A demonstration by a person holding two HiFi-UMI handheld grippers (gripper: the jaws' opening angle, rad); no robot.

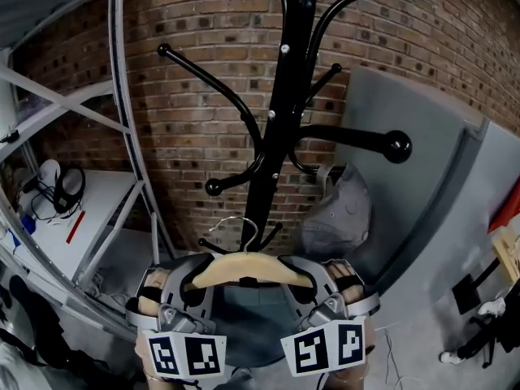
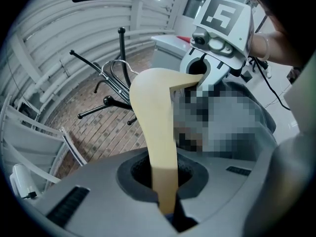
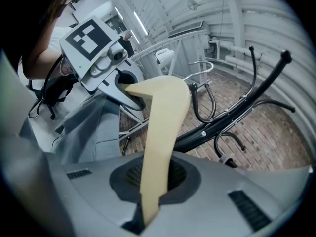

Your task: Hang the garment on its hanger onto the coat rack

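Observation:
A pale wooden hanger (image 1: 248,268) with a wire hook (image 1: 237,224) is held level in front of the black coat rack (image 1: 284,96). A grey-blue garment (image 1: 252,319) hangs from it. My left gripper (image 1: 193,283) is shut on the hanger's left arm (image 2: 158,132). My right gripper (image 1: 314,283) is shut on its right arm (image 3: 160,132). The hook sits low beside the rack's pole, below the long curved pegs. In the left gripper view the jaws (image 2: 168,204) clamp the wood and the right gripper's marker cube (image 2: 224,16) shows beyond. The garment (image 3: 84,132) drapes to the left in the right gripper view.
A grey cap (image 1: 337,214) hangs on a lower peg to the right of the pole. A brick wall (image 1: 195,120) stands behind the rack. White metal shelving (image 1: 73,210) with headphones is at the left, a grey panel (image 1: 439,185) at the right.

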